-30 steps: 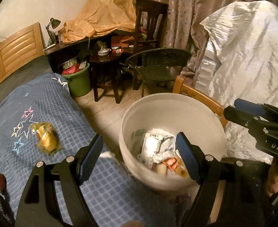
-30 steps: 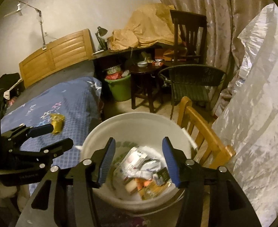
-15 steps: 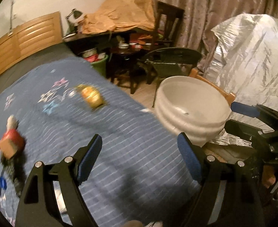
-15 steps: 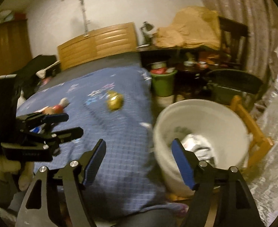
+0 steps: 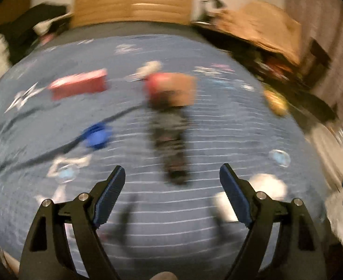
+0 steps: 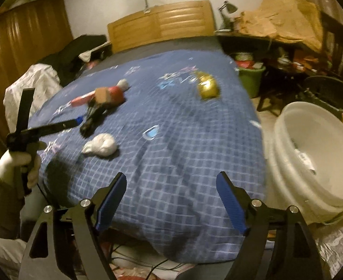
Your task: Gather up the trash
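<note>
Trash lies on the blue checked bedspread [image 6: 183,144]: a crumpled white tissue [image 6: 100,148], a gold wrapper [image 6: 207,86], a brown and red box pile [image 6: 108,94] and a dark wrapper [image 6: 93,116]. The white trash bucket [image 6: 311,154] stands at the bed's right side. My right gripper [image 6: 171,200] is open and empty above the bed's near edge. My left gripper [image 5: 172,196] is open and empty over the bed. It also shows at the left of the right wrist view [image 6: 76,121]. The left wrist view is blurred; the brown box [image 5: 171,88] and gold wrapper [image 5: 275,101] show.
A wooden headboard [image 6: 162,23] is at the far end. A green bin [image 6: 251,79], dark tables and chairs crowd the right side. White and dark clothes [image 6: 31,81] lie at the bed's left. A red packet [image 5: 79,86] and a blue object [image 5: 96,135] lie on the bed.
Both grippers have swung left, away from the bucket and toward the bed. The bucket has left the left wrist view. Both stay open.
</note>
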`<state>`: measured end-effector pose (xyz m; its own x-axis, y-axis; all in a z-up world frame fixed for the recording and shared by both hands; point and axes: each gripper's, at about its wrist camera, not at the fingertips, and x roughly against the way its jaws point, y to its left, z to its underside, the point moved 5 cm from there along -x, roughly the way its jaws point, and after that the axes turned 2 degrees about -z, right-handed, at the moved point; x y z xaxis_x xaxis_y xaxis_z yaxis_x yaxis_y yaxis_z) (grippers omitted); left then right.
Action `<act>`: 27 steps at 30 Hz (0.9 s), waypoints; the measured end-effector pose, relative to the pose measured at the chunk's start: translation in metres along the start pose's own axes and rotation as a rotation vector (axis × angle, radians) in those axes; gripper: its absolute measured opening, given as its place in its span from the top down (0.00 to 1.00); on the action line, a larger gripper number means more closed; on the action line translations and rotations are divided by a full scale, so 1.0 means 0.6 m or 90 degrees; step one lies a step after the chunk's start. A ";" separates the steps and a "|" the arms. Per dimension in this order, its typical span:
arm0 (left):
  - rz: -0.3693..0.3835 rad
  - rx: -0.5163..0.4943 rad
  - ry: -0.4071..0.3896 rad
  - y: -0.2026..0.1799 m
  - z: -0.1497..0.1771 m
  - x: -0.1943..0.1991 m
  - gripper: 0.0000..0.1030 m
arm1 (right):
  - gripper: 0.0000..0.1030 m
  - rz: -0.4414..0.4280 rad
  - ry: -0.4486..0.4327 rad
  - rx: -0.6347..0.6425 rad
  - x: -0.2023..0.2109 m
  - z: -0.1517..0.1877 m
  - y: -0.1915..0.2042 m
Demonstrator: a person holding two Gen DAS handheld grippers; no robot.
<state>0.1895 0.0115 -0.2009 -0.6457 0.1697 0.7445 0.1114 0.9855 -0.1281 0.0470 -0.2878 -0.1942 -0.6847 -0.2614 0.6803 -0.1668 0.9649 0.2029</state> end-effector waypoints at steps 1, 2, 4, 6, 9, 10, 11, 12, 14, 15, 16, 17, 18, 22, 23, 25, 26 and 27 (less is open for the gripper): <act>-0.016 0.015 0.001 0.027 0.000 -0.002 0.23 | 0.23 -0.004 0.006 0.003 -0.009 0.000 0.009; -0.026 0.023 0.003 0.044 -0.001 -0.005 0.23 | 0.22 -0.007 0.010 0.005 -0.017 -0.001 0.015; -0.051 0.043 0.014 0.082 -0.002 -0.016 0.23 | 0.22 -0.015 0.021 0.009 -0.029 0.000 0.029; -0.073 0.062 0.029 0.114 -0.007 -0.034 0.23 | 0.22 -0.021 0.030 0.013 -0.043 0.000 0.035; -0.070 0.069 0.043 0.132 -0.018 -0.057 0.23 | 0.22 -0.030 0.046 0.024 -0.066 0.003 0.051; -0.065 0.064 0.046 0.132 -0.021 -0.065 0.23 | 0.22 -0.034 0.051 0.029 -0.072 0.004 0.057; -0.062 0.059 0.051 0.131 -0.024 -0.073 0.23 | 0.22 -0.037 0.057 0.035 -0.079 0.003 0.063; -0.065 0.054 0.053 0.132 -0.027 -0.082 0.23 | 0.22 -0.038 0.061 0.041 -0.086 0.001 0.067; -0.072 0.058 0.055 0.135 -0.036 -0.095 0.23 | 0.22 -0.041 0.066 0.048 -0.091 0.001 0.075; -0.072 0.062 0.054 0.136 -0.039 -0.098 0.23 | 0.22 -0.041 0.069 0.053 -0.094 0.002 0.078; -0.072 0.066 0.054 0.140 -0.043 -0.103 0.23 | 0.22 -0.042 0.072 0.056 -0.098 0.000 0.083; -0.071 0.068 0.056 0.142 -0.047 -0.108 0.23 | 0.22 -0.044 0.075 0.058 -0.102 -0.001 0.087; -0.071 0.068 0.057 0.144 -0.050 -0.113 0.23 | 0.22 -0.045 0.077 0.060 -0.110 -0.003 0.091; -0.078 0.054 0.061 0.142 -0.056 -0.124 0.32 | 0.22 -0.054 0.093 0.070 -0.134 -0.007 0.109; -0.080 0.052 0.060 0.143 -0.057 -0.124 0.38 | 0.22 -0.057 0.094 0.075 -0.140 -0.010 0.116; -0.078 0.057 0.058 0.146 -0.057 -0.128 0.47 | 0.22 -0.065 0.096 0.083 -0.151 -0.016 0.128; -0.075 0.060 0.056 0.148 -0.057 -0.127 0.53 | 0.22 -0.068 0.097 0.085 -0.155 -0.018 0.132; -0.072 0.061 0.054 0.149 -0.056 -0.126 0.60 | 0.22 -0.072 0.098 0.090 -0.161 -0.020 0.138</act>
<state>0.2735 0.0870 -0.2465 -0.5840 0.0606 0.8095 -0.0339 0.9945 -0.0989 0.1078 -0.1828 -0.2345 -0.5422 -0.3581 0.7601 -0.3409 0.9206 0.1905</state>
